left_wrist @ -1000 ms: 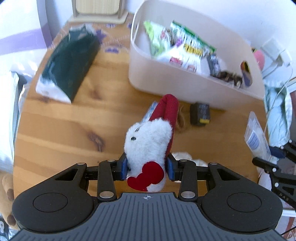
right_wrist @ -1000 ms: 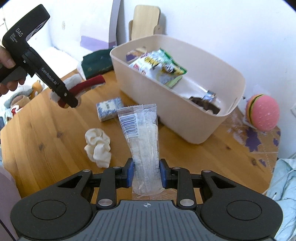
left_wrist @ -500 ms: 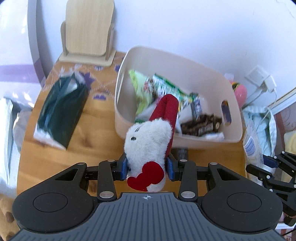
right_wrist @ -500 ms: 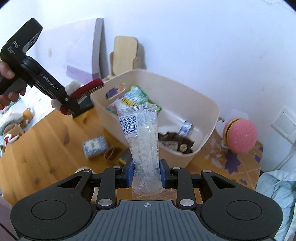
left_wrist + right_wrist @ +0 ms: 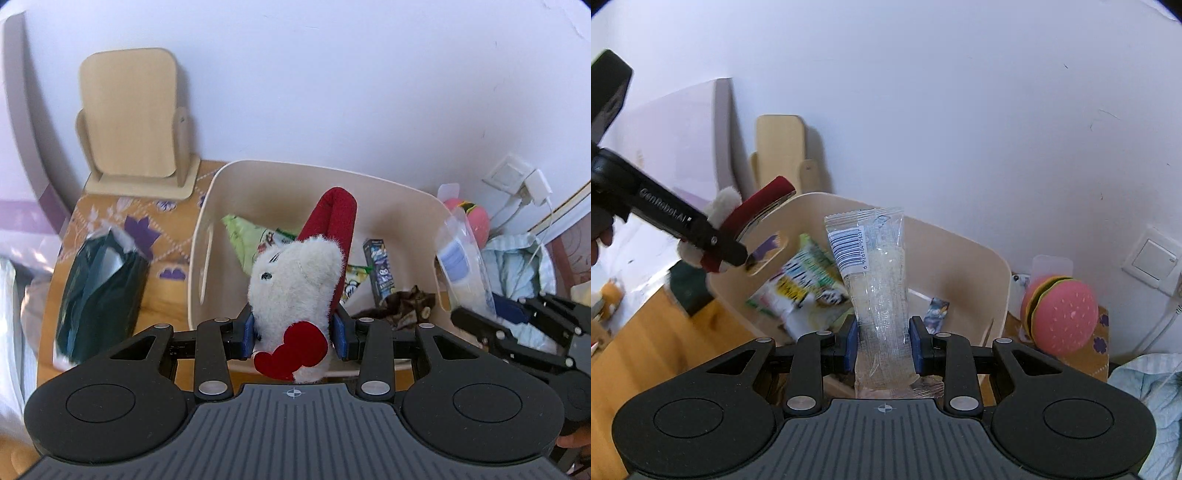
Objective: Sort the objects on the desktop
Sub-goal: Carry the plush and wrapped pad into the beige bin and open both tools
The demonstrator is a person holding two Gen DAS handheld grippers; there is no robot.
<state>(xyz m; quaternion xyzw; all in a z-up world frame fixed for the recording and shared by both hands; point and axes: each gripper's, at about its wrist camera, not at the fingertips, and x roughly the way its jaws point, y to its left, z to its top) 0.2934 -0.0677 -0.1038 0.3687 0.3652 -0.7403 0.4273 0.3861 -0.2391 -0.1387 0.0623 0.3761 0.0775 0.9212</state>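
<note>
While the left gripper (image 5: 294, 334) clamps its blue pads on a white plush toy (image 5: 295, 284) with a red cap and a red heart patch, the toy hangs over the near rim of the cream bin (image 5: 207, 236). In the right wrist view, the right gripper (image 5: 883, 345) is closed on a clear plastic packet (image 5: 877, 291) with a barcode label, the packet standing upright between the pads, also above the bin's near edge. Inside the bin lie green and yellow snack bags (image 5: 801, 291), a small dark carton (image 5: 380, 273) and a brown wrapper (image 5: 404, 304). On the wooden table (image 5: 653, 332) to the left of the bin sits a dark green tissue pack (image 5: 96, 291). To the right of the bin, just beside its wall, rests a pink burger-shaped toy (image 5: 1060, 314) on a patterned cloth. Farther back, a light wooden stand (image 5: 129, 114) leans near the white wall (image 5: 332, 92), and a wall socket (image 5: 1152, 258) shows at far right.
</note>
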